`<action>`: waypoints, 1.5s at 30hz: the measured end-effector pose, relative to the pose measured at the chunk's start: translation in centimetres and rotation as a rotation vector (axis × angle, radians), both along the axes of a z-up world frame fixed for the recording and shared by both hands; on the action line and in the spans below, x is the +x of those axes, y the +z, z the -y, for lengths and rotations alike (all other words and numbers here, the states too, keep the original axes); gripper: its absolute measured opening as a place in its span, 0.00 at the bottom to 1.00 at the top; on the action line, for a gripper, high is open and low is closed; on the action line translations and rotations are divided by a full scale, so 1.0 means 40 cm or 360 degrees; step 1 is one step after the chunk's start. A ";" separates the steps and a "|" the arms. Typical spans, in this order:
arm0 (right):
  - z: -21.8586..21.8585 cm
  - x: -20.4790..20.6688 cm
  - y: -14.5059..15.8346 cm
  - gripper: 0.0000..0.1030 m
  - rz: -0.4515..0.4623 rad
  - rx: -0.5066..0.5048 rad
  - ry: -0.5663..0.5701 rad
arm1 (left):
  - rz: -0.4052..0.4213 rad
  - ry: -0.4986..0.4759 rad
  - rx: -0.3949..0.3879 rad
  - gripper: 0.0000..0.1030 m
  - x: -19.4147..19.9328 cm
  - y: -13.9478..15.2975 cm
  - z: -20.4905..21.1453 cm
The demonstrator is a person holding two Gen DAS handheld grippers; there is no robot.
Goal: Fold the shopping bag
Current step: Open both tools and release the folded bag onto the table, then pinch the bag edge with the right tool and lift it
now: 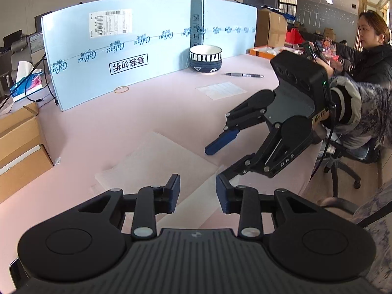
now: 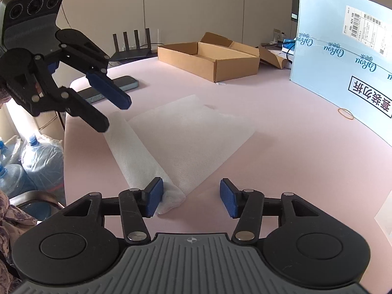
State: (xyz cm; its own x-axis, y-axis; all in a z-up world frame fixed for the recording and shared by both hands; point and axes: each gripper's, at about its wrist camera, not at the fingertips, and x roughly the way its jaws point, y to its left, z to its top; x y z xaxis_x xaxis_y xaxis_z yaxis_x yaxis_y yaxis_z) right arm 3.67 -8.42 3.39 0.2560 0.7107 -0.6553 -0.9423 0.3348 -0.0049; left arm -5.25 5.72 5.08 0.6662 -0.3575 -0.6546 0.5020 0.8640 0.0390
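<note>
The right gripper [image 2: 191,201] is nearest in its own view, with its two blue pads standing apart and nothing pressed between them. Its left pad [image 2: 154,197] is just beside the near end of the rolled part of the shopping bag [image 2: 191,134], and I cannot tell if it touches. The bag is white and thin, and it lies on the pink table [image 2: 281,171]. One edge of it is rolled into a long tube that runs away to the left, and the rest lies flat as a sheet toward the middle of the table.

The left gripper [image 2: 117,115] hangs over the far end of this tube, pointing down at a slant. Its fingers are apart and hold nothing, as its own view also shows, where the bag lies below the open pads.

Farther on the table a phone [image 2: 115,88] lies behind the left gripper, and an open cardboard box [image 2: 208,58] stands beyond the bag. A rubber band [image 2: 345,114] lies near the foot of a light blue carton wall [image 2: 343,61]. In the left wrist view a striped bowl [image 1: 205,58] and a pen [image 1: 245,75] are at the far side, and another person sits at the right.
</note>
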 end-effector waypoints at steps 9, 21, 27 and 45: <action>-0.024 -0.070 0.000 0.47 0.0340 -0.0083 0.0043 | -0.0077 0.0066 0.0127 0.30 0.028 -0.075 -0.024; -0.009 -0.252 -0.007 0.41 0.1212 -0.0434 0.0565 | -0.0318 0.0034 -0.0110 0.32 0.091 -0.076 -0.100; -0.009 -0.295 -0.067 0.40 0.1494 -0.0640 0.0738 | -0.0413 -0.0013 -0.0100 0.31 0.115 -0.067 -0.103; -0.070 -0.264 -0.095 0.14 0.1591 -0.0804 0.0909 | -0.0515 -0.0098 -0.0236 0.32 0.145 -0.065 -0.136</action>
State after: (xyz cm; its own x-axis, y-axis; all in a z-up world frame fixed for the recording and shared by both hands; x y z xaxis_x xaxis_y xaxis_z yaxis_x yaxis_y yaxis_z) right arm -6.87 -5.62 -0.40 0.5354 0.6105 -0.5837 -0.4624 -0.3664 -0.8074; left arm 0.57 11.18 2.47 0.4070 -0.4974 -0.7661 0.5192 0.8160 -0.2540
